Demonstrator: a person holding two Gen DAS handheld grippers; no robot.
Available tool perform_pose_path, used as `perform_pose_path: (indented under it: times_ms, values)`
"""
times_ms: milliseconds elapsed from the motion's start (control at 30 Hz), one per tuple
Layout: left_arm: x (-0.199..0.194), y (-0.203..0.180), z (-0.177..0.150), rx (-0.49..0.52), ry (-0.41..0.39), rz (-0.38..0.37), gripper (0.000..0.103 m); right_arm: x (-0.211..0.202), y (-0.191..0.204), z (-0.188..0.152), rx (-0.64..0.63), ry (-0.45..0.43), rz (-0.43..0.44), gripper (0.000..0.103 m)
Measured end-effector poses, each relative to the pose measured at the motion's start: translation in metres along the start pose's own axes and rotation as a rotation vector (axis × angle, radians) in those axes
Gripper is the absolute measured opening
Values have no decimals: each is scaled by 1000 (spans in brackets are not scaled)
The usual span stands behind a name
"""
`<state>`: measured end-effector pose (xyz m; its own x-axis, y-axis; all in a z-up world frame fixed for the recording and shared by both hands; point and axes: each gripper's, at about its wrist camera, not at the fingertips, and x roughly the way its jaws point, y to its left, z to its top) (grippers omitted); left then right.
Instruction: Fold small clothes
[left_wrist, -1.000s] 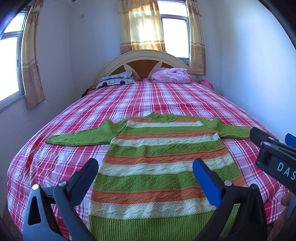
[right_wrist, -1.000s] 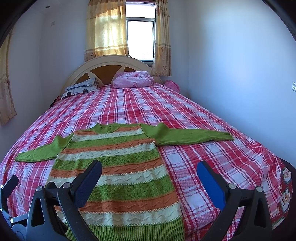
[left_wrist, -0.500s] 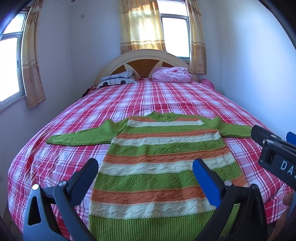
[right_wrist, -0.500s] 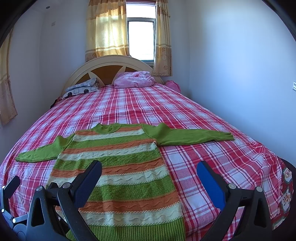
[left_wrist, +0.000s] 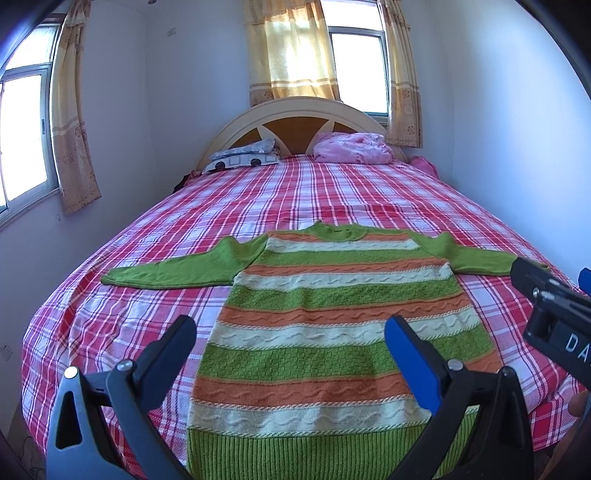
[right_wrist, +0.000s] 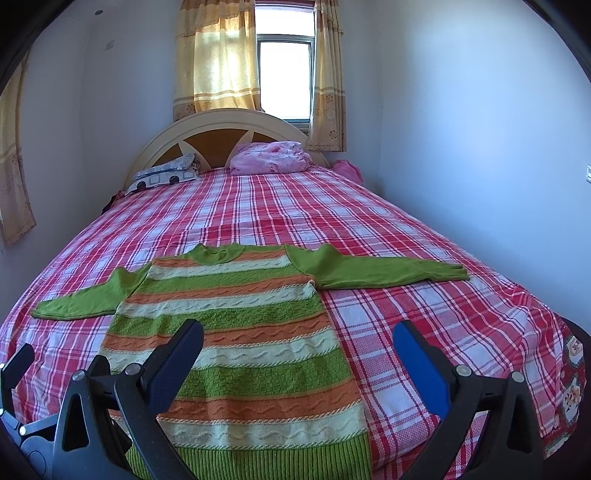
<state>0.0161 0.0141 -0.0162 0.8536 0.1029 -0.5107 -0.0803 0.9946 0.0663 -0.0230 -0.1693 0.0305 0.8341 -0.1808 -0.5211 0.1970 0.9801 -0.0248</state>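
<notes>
A small striped sweater (left_wrist: 332, 332) in green, orange and cream lies flat and face up on the bed, both green sleeves spread out to the sides; it also shows in the right wrist view (right_wrist: 236, 332). My left gripper (left_wrist: 290, 332) is open and empty, held above the sweater's lower half. My right gripper (right_wrist: 297, 338) is open and empty, above the sweater's lower right side and the bed beside it. The right gripper's body shows at the right edge of the left wrist view (left_wrist: 554, 314).
The bed has a red plaid cover (left_wrist: 332, 195) and a curved headboard (left_wrist: 295, 122). A patterned pillow (left_wrist: 243, 157) and a pink bundle (left_wrist: 351, 147) lie at the head. Walls stand close on both sides; the bed's foot edge is just below the grippers.
Both grippers stay open and have barely shifted. The sweater has not moved.
</notes>
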Motion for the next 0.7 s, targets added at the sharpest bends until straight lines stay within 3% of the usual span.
perform_pose_path:
  times_ms: [367, 533, 700]
  values:
    - [3, 2, -1, -3, 6, -4, 103, 4, -2, -1, 2, 6, 4, 102]
    - [22, 7, -2, -10, 51, -67, 103, 10, -8, 0, -9, -28, -10, 102]
    - [58, 28, 6, -36, 61, -43, 103, 41, -48, 7, 37, -44, -109, 102]
